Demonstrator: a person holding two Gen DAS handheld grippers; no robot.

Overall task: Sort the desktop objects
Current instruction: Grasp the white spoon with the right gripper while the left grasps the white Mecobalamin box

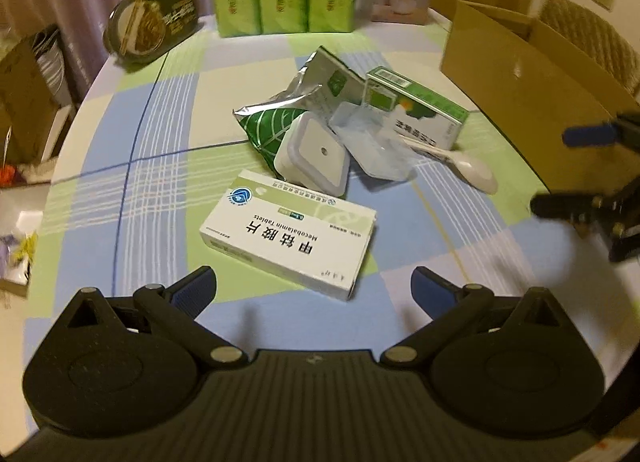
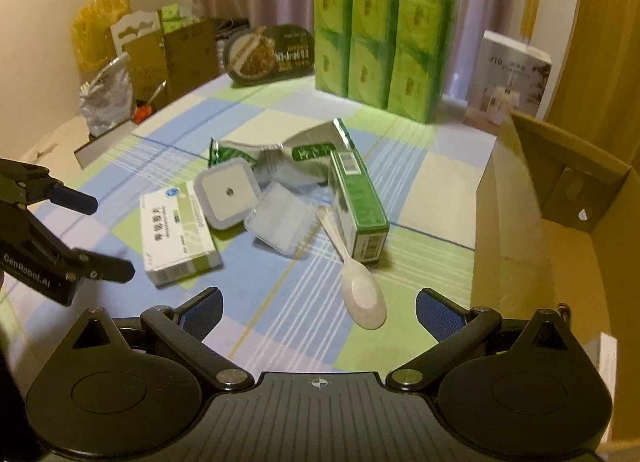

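Both claws hang over the table [image 1: 160, 110] with their jaws spread wide and nothing between them. The left claw [image 1: 314, 286] sits just short of the white pill box [image 1: 290, 236], which lies flat on the checked cloth nearest that claw. The right claw [image 2: 318, 312] is low over the cloth with the white spoon [image 2: 362, 296] just ahead of it, bowl toward the camera and handle running back toward the pile. In the left view the right claw shows at the right edge, in front of the carton [image 1: 520, 74]; in the right view the left claw shows at the left edge, near the pill box. The pile lies in the middle of the table: a square white night light [image 1: 314, 154] leans just behind the pill box, a clear plastic tray [image 1: 374, 142] lies beside it, and a foil pouch [image 1: 296, 102] lies crumpled behind both. A green box [image 2: 358, 206] lies along the right of the pile, touching the tray and the spoon handle. The open brown carton stands at the table's right side, well apart from the pile. At the far edge stand green tissue packs [image 2: 380, 42], a dark noodle bowl [image 2: 266, 54] and a white appliance box [image 2: 510, 78].
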